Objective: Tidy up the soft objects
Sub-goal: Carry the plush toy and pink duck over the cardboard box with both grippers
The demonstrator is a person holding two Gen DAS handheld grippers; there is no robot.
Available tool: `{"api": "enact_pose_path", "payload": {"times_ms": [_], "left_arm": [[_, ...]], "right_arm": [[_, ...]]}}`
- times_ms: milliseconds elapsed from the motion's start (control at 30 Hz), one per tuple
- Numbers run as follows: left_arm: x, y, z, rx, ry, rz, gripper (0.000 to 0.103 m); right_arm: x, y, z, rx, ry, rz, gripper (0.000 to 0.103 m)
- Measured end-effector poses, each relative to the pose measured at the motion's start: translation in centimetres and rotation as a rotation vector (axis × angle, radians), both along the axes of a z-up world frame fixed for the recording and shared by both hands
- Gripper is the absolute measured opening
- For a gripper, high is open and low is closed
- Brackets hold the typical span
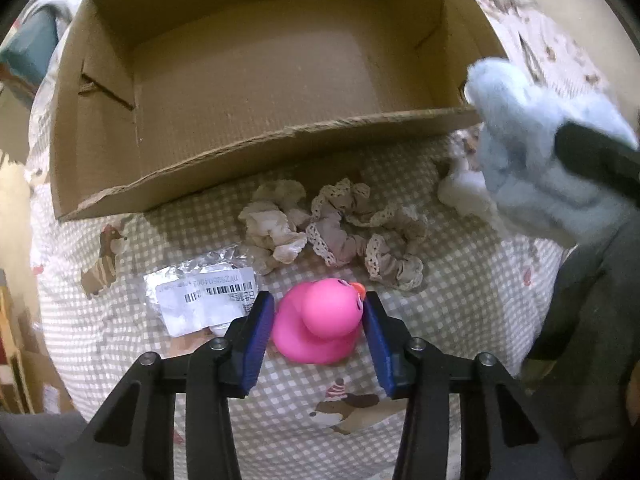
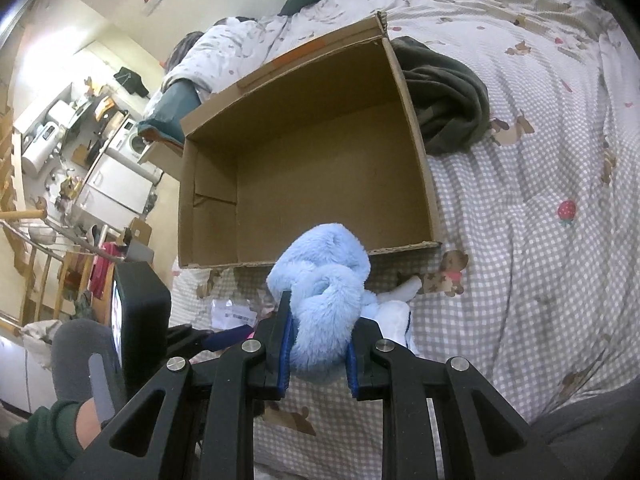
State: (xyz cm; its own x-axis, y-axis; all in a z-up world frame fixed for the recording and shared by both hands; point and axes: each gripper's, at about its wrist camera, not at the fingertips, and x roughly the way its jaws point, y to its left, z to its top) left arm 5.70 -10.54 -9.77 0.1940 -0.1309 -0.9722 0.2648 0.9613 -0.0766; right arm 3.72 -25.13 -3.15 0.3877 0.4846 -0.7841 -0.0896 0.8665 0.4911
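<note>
A pink rubber duck sits on the checked bedspread. My left gripper points down over it, blue pads touching the duck's body on one side and its head on the other. My right gripper is shut on a fluffy light-blue plush toy, held just in front of the near wall of an empty cardboard box. In the left wrist view that plush hangs at the right, by the box's near right corner.
Two lacy beige scrunchies and a silver labelled packet lie between duck and box. A white soft item lies under the plush. A dark green blanket is bunched right of the box. A sleeved hand holds the left gripper.
</note>
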Motion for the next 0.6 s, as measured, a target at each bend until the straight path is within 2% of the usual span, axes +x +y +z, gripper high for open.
{"api": "enact_pose_path", "payload": {"times_ms": [67,100,400,467,600], "left_arm": [[0.2,0.7,0.1,-0.024,0.007,0.015,0.038],[0.3,0.8,0.2,-0.032,0.005,0.022,0.027],[-0.7,1.2,1.3,-0.038,-0.007,0.075,0.026],[-1.5,3.2,2.5,-0.048,-0.02,0.094,0.026],[-2.1,4.1,4.4,-0.044,-0.067,0.122,0.026]], "right_arm": [[0.0,0.1,0.0,-0.002,0.003,0.008,0.023],[0.1,0.3,0.0,-0.003,0.004,0.012,0.023],[-0.2,0.4,0.3,-0.006,0.0,0.019,0.023],[-0.2,0.4,0.3,-0.003,-0.001,0.018,0.023],[-0.1,0.7,0.4,-0.001,-0.005,0.025,0.023]]}}
